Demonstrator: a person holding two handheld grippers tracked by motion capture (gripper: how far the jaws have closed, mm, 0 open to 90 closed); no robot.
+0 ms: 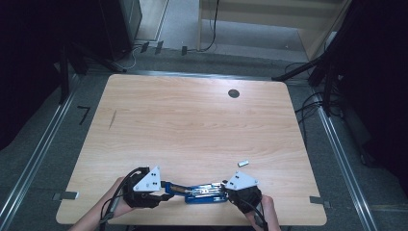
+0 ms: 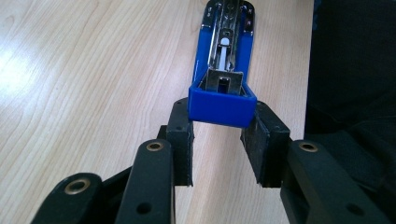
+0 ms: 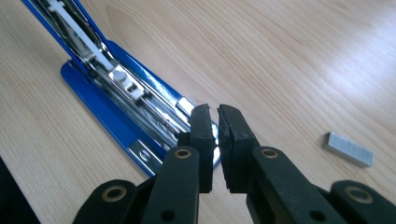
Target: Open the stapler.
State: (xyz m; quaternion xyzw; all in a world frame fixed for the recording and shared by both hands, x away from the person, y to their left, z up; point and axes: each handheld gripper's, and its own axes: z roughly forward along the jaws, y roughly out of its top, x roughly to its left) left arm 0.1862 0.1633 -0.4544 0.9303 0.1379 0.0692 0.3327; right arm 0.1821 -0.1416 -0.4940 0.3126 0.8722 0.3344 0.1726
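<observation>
Loading the opened blue stapler (image 1: 204,191) goes best with the lid end kept clamped and steady while the other tool works at the magazine; the loose strip of staples (image 1: 243,163) has not yet been picked up and should be gripped by its long sides.

High view: the stapler lies folded open near the front edge of the wooden table (image 1: 192,120), between the left gripper (image 1: 163,195) and the right gripper (image 1: 225,190). The staple strip lies near the right gripper, apart from it.

Left gripper view: the pads (image 2: 182,140) are clamped on either side of the stapler's blue lid end (image 2: 222,105), which is raised off the table.

Right gripper view: the jaws are nearly together, with a thin gap and nothing visibly held. Their tips sit over the metal end of the stapler's base (image 3: 154,116); contact cannot be confirmed. The staple strip (image 3: 349,148) lies to the side.
</observation>
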